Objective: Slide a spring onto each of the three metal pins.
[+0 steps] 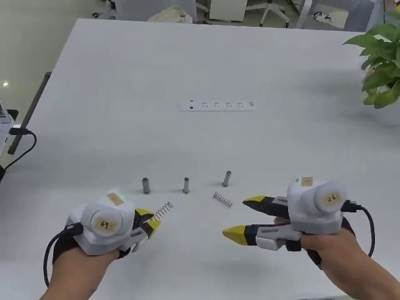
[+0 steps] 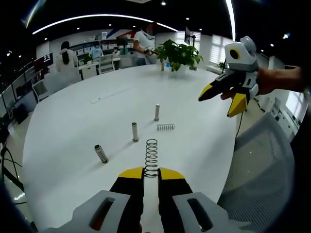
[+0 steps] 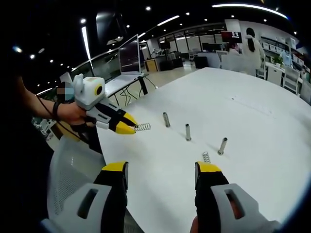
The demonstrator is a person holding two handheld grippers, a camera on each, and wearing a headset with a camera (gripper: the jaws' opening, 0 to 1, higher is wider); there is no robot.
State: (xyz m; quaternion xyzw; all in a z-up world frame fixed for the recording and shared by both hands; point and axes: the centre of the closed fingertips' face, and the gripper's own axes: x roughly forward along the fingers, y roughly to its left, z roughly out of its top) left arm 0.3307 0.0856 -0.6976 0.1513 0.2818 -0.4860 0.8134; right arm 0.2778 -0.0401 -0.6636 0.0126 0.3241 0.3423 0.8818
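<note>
Three short metal pins stand in a row on the white table: left pin [image 1: 146,185], middle pin [image 1: 185,185], right pin [image 1: 226,179]. The left pin [image 2: 101,153] looks ribbed, as if a spring sits on it. My left gripper [image 1: 150,220] is shut on one end of a spring [image 1: 162,211], which sticks out toward the pins [image 2: 151,158]. A second spring [image 1: 222,199] lies loose on the table just in front of the right pin. My right gripper [image 1: 240,217] hovers open to the right of that loose spring [image 3: 205,157], with nothing between its jaws.
A white power strip [image 1: 216,105] lies flat mid-table beyond the pins. A potted plant [image 1: 381,62] stands at the far right edge. A dark bar and cable [image 1: 25,125] hang off the left edge. People stand far back [image 2: 146,41]; a mesh chair [image 3: 73,179] is beside the table.
</note>
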